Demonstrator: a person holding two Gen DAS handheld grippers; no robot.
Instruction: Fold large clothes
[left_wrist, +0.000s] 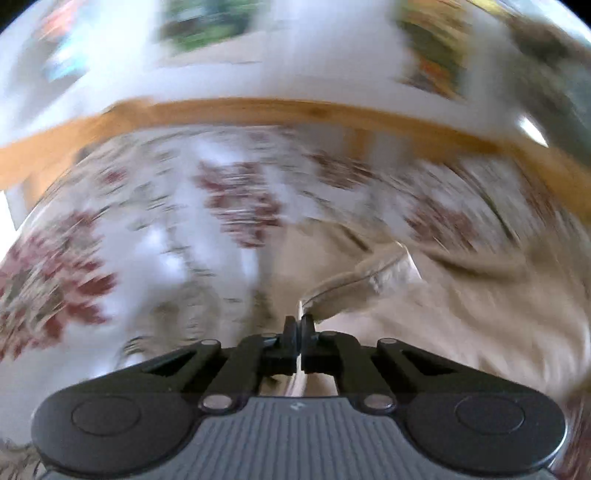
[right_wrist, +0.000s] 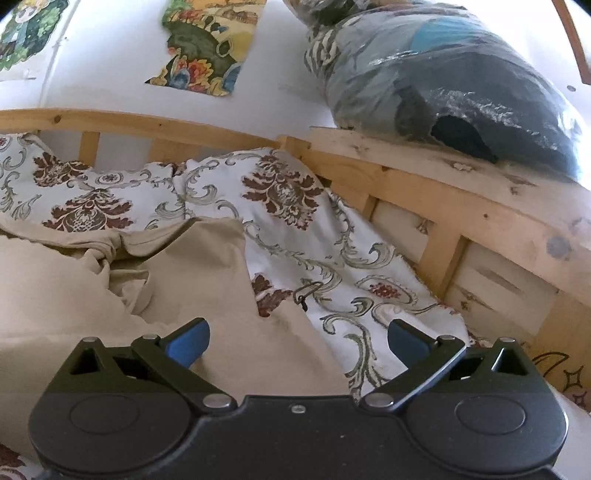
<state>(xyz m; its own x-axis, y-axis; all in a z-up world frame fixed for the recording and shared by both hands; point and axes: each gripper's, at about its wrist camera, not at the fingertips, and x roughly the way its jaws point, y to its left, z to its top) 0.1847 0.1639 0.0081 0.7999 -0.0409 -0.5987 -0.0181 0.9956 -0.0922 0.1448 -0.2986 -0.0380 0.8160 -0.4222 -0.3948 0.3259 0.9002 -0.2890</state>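
Beige cotton-looking garment (right_wrist: 207, 302) lies crumpled on the bed, over a floral bedspread (right_wrist: 295, 236); it fills the 6–9 o'clock part of the right wrist view, with the bedspread running off toward 3 o'clock and the wooden bed frame (right_wrist: 424, 192) behind it.

Left gripper (left_wrist: 300, 325): jaws together, clamped on a seamed edge of the garment, maybe a cuff or hem (left_wrist: 354, 280), which trails off toward 2 o'clock. Left view is badly blurred, so can't name the part for sure.

Right gripper (right_wrist: 299, 341): jaws wide apart, nothing between them, hovering over the garment's right border where it meets the bedspread.

Handling guess: soft, limp, light, no stiffness; it'll sag and drag wherever unsupported, and bunch rather than slide. Not fragile. Best holds are seams, hems or corners, since doubled fabric grips better. Right side should pinch an edge matching the left's so the cloth can be pulled taut. Avoid catching the bedspread underneath.
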